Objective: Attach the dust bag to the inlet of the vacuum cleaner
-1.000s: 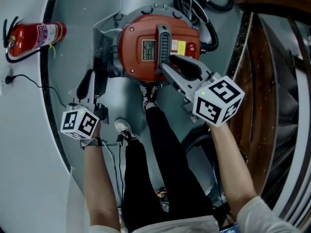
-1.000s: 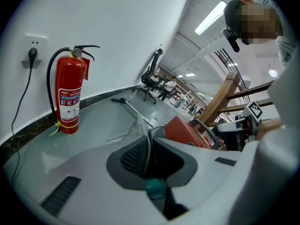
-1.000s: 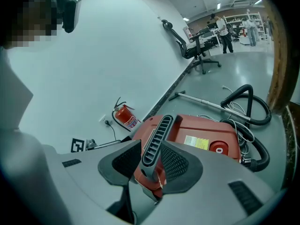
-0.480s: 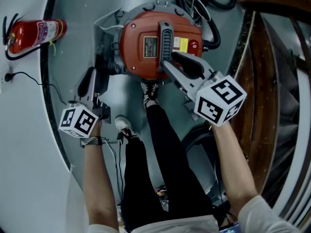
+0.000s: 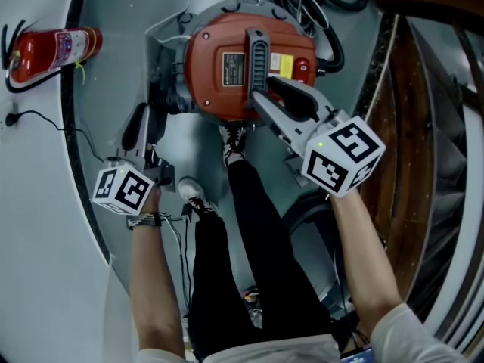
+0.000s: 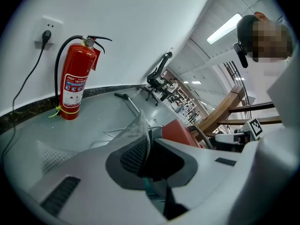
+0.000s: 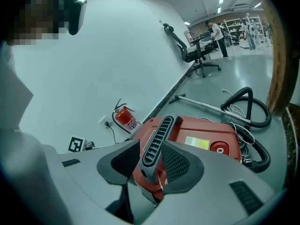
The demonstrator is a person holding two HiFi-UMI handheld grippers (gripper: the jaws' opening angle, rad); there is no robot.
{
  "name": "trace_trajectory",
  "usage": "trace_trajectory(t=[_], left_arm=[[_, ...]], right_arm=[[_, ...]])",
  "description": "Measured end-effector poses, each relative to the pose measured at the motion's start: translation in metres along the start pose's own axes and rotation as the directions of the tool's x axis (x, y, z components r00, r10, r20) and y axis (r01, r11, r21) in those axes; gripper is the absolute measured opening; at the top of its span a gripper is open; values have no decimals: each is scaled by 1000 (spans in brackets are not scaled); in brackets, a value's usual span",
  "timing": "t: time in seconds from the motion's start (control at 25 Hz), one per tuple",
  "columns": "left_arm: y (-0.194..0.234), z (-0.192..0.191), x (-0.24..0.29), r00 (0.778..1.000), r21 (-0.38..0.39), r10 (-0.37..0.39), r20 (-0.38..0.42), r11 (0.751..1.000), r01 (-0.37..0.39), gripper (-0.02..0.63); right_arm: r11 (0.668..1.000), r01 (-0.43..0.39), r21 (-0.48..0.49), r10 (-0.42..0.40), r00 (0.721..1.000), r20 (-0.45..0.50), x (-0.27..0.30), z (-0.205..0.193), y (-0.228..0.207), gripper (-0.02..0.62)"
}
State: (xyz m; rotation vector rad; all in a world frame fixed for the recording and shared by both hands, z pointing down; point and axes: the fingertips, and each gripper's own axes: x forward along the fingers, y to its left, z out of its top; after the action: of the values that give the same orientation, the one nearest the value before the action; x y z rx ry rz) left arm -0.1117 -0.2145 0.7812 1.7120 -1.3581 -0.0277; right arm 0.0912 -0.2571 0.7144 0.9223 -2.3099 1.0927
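Ok so the left gripper (image 6: 146,146) has its jaws pinched together on a thin, pale edge of the dust bag (image 6: 132,131). The bag pokes up just past the tips, right beside the left flank of the red vacuum cleaner (image 5: 208,59). The right gripper (image 7: 152,162) sits around the black carry handle (image 7: 157,135) on top. Its jaws are apart and have just been opening, with a gap showing on one side of the handle (looks more like letting go than gripping, I'd say). The inlet seems to be on the bag's side, but I can't tell if the bag is seated on it. My guess is the bag's been brought up and the actual fitting is left to do. The hose (image 7: 251,108) is coiled behind, and a fire extinguisher (image 6: 75,86) stands by the wall.
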Motion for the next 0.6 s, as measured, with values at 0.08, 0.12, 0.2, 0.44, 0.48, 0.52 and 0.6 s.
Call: trace_trajectory(t=[0.08, 0.12, 0.2, 0.44, 0.48, 0.52, 0.6], left_arm=[[-1, -1, 0, 1000, -12, 1, 8, 1000, 0, 37], [-1, -1, 0, 1000, -17, 1, 12, 1000, -1, 37], [-2, -3, 0, 1000, -26, 2, 15, 1000, -2, 37], [-5, -5, -1, 1000, -52, -6, 6, 999, 6, 38], [-6, -6, 0, 1000, -50, -10, 2, 999, 10, 38], [-7, -7, 0, 1000, -47, -14, -2, 999, 14, 38], [-8, -9, 0, 1000, -50, -17, 2, 999, 17, 37]], right_arm=[[1000, 0, 0, 0, 1000, 5, 0, 0, 1, 163], [1000, -1, 0, 1, 1000, 8, 0, 0, 1, 164], [1000, -2, 1, 2, 1000, 9, 0, 0, 0, 166], [1000, -5, -2, 5, 1000, -1, 0, 0, 1, 166], [1000, -6, -2, 6, 1000, 0, 0, 0, 1, 166], [1000, -7, -1, 7, 1000, 1, 0, 0, 1, 166], [1000, -8, -1, 8, 1000, 4, 0, 0, 1, 166]])
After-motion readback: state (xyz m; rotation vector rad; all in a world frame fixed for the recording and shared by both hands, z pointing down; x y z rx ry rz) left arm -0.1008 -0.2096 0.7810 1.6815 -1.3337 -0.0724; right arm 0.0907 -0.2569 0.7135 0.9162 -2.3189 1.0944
